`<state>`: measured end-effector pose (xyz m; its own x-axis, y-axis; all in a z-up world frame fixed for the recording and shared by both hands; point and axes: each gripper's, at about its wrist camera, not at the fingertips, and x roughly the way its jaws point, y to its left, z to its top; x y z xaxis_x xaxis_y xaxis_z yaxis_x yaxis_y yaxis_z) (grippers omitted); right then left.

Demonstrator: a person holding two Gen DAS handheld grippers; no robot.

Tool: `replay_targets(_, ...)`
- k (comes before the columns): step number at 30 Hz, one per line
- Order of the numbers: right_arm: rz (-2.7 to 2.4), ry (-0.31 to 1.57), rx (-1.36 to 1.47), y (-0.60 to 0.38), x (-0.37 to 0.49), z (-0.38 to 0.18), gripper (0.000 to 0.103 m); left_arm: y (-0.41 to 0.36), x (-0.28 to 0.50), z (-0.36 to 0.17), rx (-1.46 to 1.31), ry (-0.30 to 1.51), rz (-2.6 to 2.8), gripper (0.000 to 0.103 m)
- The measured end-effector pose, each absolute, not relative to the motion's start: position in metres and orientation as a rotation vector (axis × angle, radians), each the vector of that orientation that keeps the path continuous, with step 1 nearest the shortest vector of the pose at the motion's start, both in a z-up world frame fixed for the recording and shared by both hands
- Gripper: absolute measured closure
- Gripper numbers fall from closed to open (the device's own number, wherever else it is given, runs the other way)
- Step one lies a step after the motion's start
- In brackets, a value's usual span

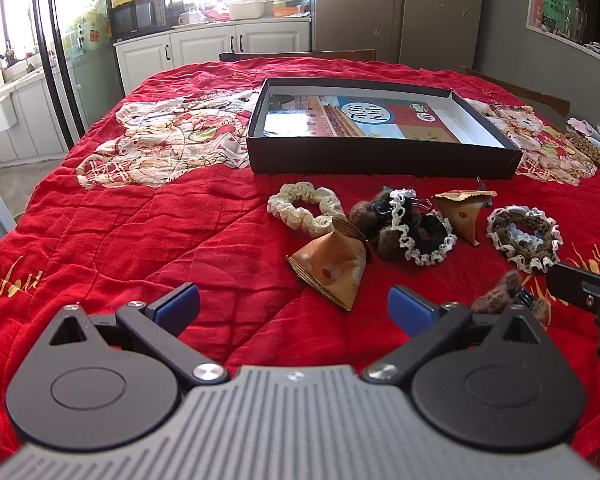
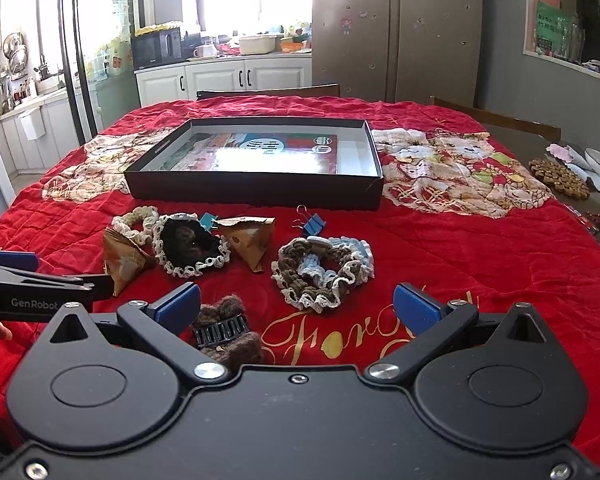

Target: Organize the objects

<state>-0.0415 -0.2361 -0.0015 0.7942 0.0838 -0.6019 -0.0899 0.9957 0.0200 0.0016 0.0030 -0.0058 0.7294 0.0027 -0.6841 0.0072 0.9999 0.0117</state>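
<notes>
Crocheted scrunchies [image 2: 322, 270], paper pouches [image 2: 250, 242], furry clip [image 2: 224, 330] scattered before open black box [image 2: 256, 190]

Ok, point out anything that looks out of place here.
The scrunchies, paper pouches and hair clip lie loose on the red quilt in front of the black box, none inside. Nothing looks spilled or broken.

Scrunchies [image 2: 323, 270] before black box [image 2: 256, 192]

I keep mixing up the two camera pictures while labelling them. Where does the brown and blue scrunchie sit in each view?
Left wrist view: the brown and blue scrunchie lies at the right, rightmost of the clutter.
Right wrist view: it lies near the centre, ahead of the open jaws.
Shared landmark: the black box on the red quilt, just beyond the clutter.
</notes>
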Motion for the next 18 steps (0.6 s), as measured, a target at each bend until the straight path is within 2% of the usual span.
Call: replay_targets(18, 0.168, 0.586, 0.013, -0.2382, -0.0477, -0.0041, 0.000, -0.0014, 0.0094, -0.0119, 0.083, 0.727, -0.052, 0.000)
